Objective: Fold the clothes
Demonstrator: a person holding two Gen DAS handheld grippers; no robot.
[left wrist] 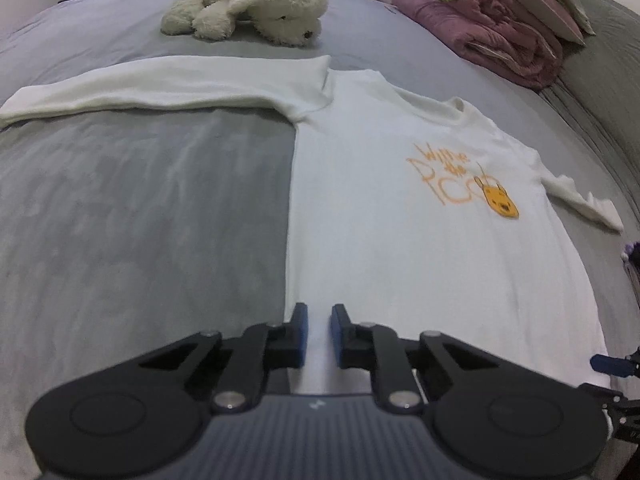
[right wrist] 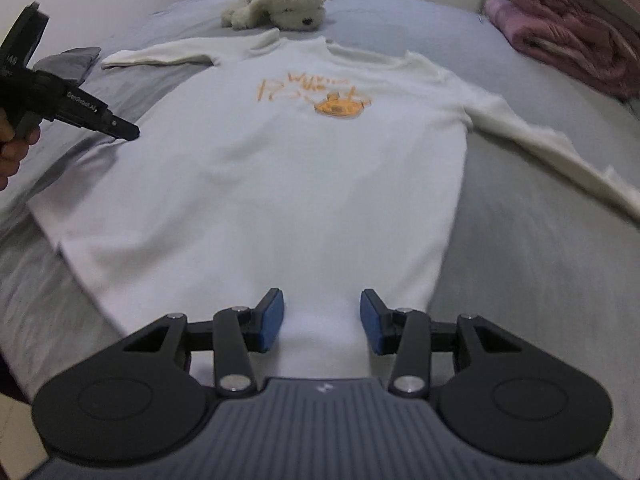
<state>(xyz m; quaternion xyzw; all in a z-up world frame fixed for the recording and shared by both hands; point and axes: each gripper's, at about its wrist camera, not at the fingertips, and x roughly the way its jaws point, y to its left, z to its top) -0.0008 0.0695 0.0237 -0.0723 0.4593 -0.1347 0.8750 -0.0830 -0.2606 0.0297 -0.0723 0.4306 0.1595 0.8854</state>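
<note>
A white long-sleeved shirt (left wrist: 380, 220) (right wrist: 260, 184) with an orange print lies flat, front up, on the grey bed (left wrist: 140, 200), both sleeves spread outward. My left gripper (left wrist: 320, 312) sits at the shirt's left side edge, its jaws almost together with white fabric filling the narrow gap. In the right wrist view the left gripper (right wrist: 134, 134) touches that edge with its tip, held by a hand (right wrist: 12, 148). My right gripper (right wrist: 322, 308) stands open low over the shirt's hem, nothing gripped. Part of the right gripper (left wrist: 612, 364) shows at the frame's edge.
A cream plush toy (left wrist: 256, 4) (right wrist: 284, 4) lies beyond the shirt's collar. Rolled pink and green blankets (left wrist: 500, 32) (right wrist: 572, 32) are piled at the far right. A folded grey cloth (right wrist: 72, 62) lies at the far left.
</note>
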